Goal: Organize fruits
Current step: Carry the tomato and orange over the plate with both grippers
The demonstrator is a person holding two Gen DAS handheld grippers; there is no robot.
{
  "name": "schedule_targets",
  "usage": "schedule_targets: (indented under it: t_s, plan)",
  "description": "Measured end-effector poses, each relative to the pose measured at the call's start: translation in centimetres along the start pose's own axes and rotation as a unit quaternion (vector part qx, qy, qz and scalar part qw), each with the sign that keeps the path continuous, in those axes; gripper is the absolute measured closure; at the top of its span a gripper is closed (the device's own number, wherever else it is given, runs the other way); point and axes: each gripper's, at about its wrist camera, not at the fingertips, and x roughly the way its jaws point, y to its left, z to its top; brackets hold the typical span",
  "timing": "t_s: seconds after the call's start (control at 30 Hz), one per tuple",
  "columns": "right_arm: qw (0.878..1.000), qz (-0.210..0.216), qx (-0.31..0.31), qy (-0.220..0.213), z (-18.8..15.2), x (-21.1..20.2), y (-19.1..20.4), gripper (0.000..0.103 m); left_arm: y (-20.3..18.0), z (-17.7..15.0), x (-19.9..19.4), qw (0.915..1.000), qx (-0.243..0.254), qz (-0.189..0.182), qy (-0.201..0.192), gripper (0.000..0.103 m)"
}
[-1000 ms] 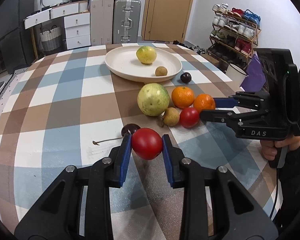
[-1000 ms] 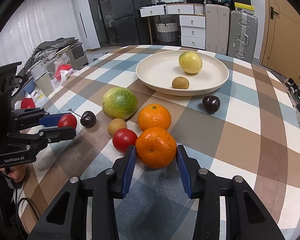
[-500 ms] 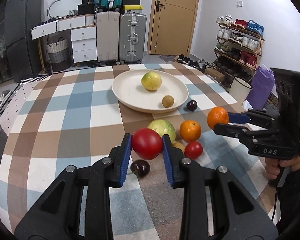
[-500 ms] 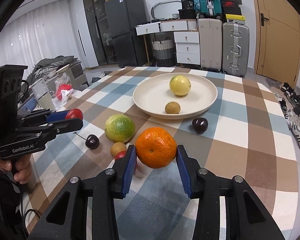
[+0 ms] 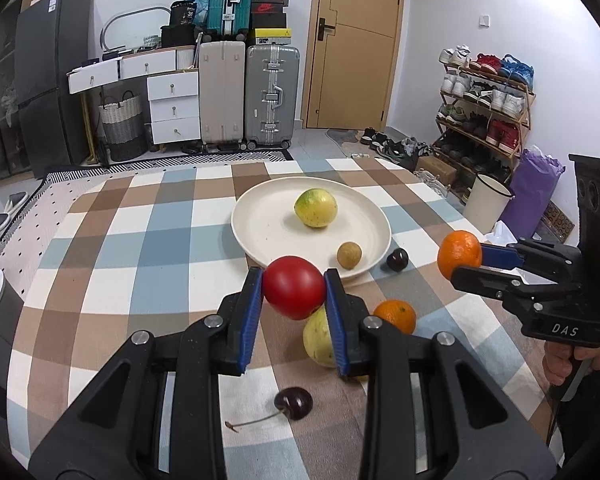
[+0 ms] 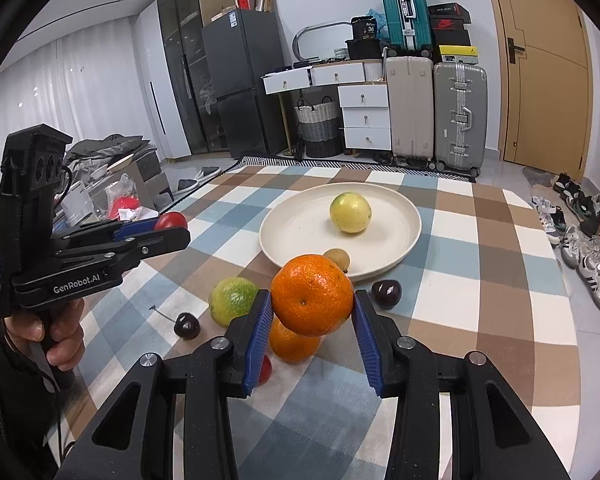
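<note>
My left gripper (image 5: 294, 294) is shut on a red tomato (image 5: 294, 292) and holds it in the air, short of the cream plate (image 5: 260, 220). My right gripper (image 6: 312, 306) is shut on an orange (image 6: 312, 294), also lifted off the table. From the left wrist view that orange (image 5: 459, 254) shows at the right, level with the plate's near rim. On the plate (image 6: 300, 232) lie a yellow-green round fruit (image 6: 350, 213) and a small brown fruit (image 5: 349, 255). Still on the checked cloth are a second orange (image 5: 396, 315), a green fruit (image 6: 233, 300), a dark cherry (image 5: 293, 403) and a dark plum (image 6: 386, 294).
A second small red tomato (image 6: 265, 370) peeks out behind my right gripper's left finger. A person's hand (image 6: 46, 330) grips the left tool's handle. Suitcases (image 5: 272, 96) and drawers stand beyond the table; a shoe rack (image 5: 484, 96) and white bin (image 5: 486, 202) stand to the right.
Both grippers have risen off the table with their fruit and moved toward the plate. The fruits left on the cloth now show lower in both views.
</note>
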Motion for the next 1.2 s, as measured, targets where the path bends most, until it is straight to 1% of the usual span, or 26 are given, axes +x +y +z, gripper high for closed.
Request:
schedule_targets:
  t_s: [0.3, 0.57, 0.87, 1.2]
  plan:
    - [1.000, -0.015, 0.011, -0.008, 2.4, 0.4, -1.1, 0.062, 0.1, 2.0, 2.0, 1.0000, 0.001, 0.003, -0.007, 0.076]
    - [0.999, -0.021, 0.029, -0.009, 3.7, 1.6, -2.3, 0.062, 0.0, 3.0, 3.8, 1.0000, 0.004, 0.005, -0.006, 0.076]
    - [0.999, -0.030, 0.045, -0.001, 4.7, 3.8, -3.7, 0.062, 0.3, 4.1, 7.0, 0.9999, 0.004, 0.009, 0.000, 0.076]
    - [0.998, -0.039, 0.043, 0.016, 5.0, 7.1, -4.3, 0.062, 1.1, 4.3, 10.4, 0.9998, 0.006, 0.011, 0.014, 0.076]
